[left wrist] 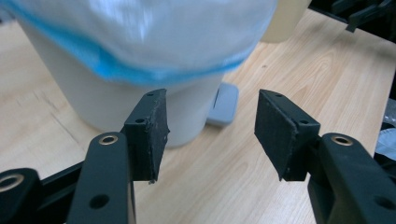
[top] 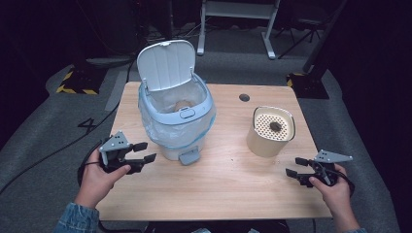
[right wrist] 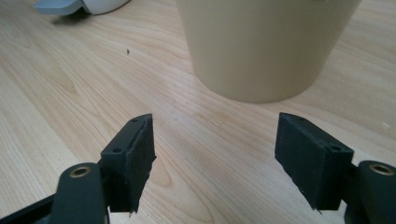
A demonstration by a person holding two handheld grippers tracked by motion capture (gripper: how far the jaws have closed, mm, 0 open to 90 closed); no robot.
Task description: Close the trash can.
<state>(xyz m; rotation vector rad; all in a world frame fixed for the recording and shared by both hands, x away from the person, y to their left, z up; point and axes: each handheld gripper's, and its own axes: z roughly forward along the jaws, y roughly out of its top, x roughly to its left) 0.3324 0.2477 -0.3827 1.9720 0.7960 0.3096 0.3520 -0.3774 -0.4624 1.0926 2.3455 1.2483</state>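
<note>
While the left gripper [top: 144, 152] sits at the counter's [top: 228, 184] left edge in the high view, its fingers [left wrist: 152, 130] are spread, nothing between them, pointing right at the bin's base. Left hand [top: 99, 177] wraps it from below.

Pedal bin [top: 176, 121]: left-centre of counter, upright, long axis vertical. Lid [top: 166, 63] hinged open, standing up at the far side. Clear liner with blue hem [top: 160, 133] folded over the rim; in the left gripper view it hangs down over the white wall. Something brownish inside [top: 183, 105], can't tell what. Grey pedal [top: 189, 157] sticks out at the near side, toward the person.

Beige container [top: 269, 131]: right of bin, well apart, upright, perforated insert on top with a dark lump [top: 275, 126] on it.

Right gripper [top: 294, 166]: near right edge, held by right hand [top: 330, 187], pointing left. Fingers [right wrist: 135, 154] spread, empty, bare counter between them, container just ahead in the right gripper view.
</note>
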